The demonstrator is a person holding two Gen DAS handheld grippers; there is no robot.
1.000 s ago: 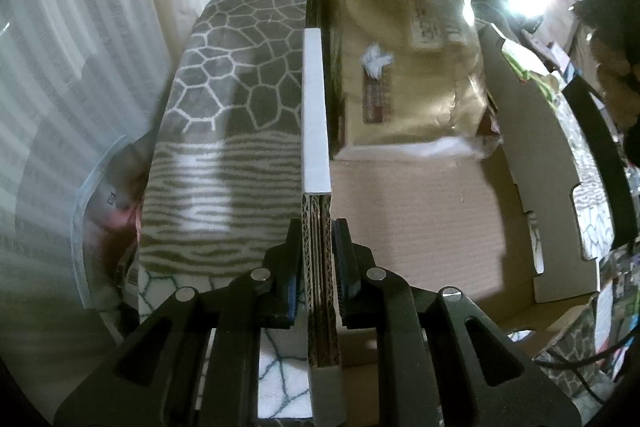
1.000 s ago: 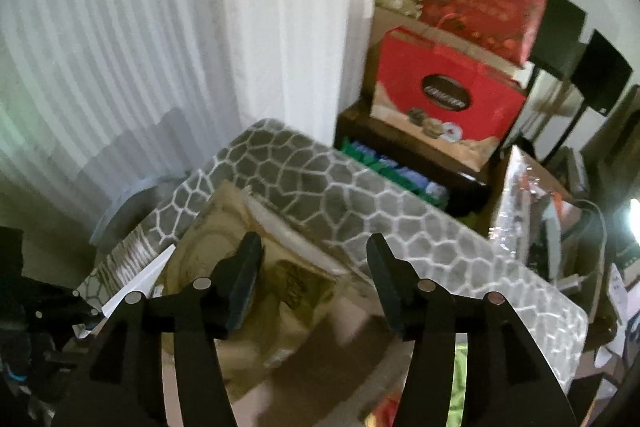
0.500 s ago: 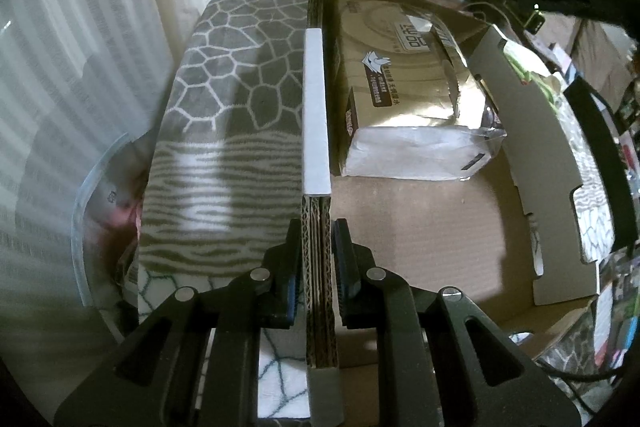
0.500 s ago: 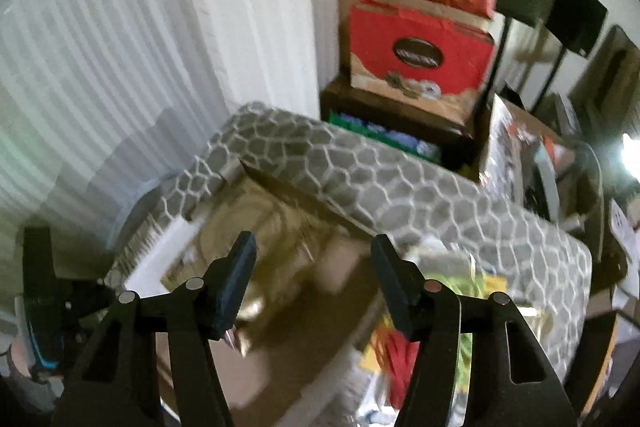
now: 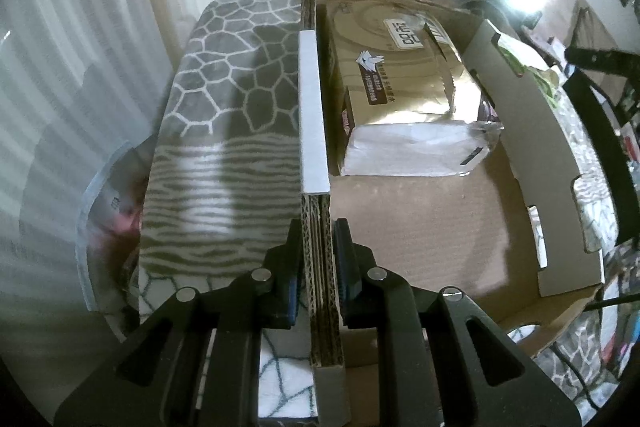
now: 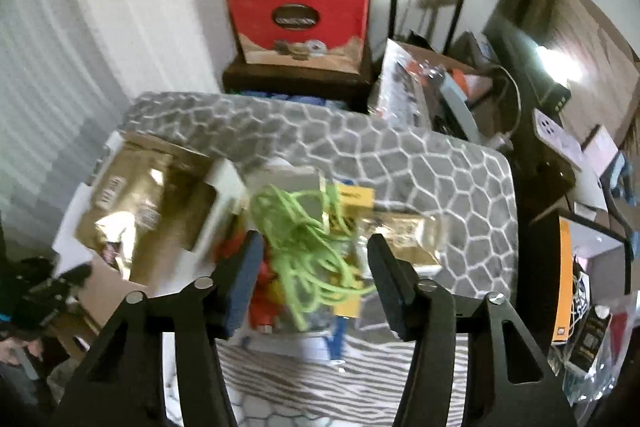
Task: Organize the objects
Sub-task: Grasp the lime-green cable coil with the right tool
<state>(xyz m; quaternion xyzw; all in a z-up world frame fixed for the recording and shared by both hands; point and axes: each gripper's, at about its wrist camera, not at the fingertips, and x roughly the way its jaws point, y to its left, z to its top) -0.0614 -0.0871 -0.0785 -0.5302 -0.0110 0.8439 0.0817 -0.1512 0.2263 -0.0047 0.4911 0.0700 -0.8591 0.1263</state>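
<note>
My left gripper (image 5: 318, 259) is shut on the left wall of an open cardboard box (image 5: 432, 227) that lies on a grey patterned cloth (image 5: 236, 99). A gold tissue pack (image 5: 404, 95) lies at the box's far end; it also shows in the right wrist view (image 6: 140, 203). My right gripper (image 6: 312, 263) is open and empty, held above a pile beside the box: a tangle of bright green cord (image 6: 304, 239), a yellow card (image 6: 352, 199), red items (image 6: 260, 291) and a gold packet (image 6: 404, 239).
A red gift bag (image 6: 300, 19) stands on a dark shelf behind the cloth-covered surface. Clutter, cables and boxes (image 6: 448, 99) crowd the far right. A white curtain (image 5: 80, 47) hangs on the left. A clear plastic bin (image 5: 104, 227) sits low on the left.
My right gripper has let go of the gold tissue pack into the box and swung right, over the green cord pile. My left gripper has kept its hold on the box wall.
</note>
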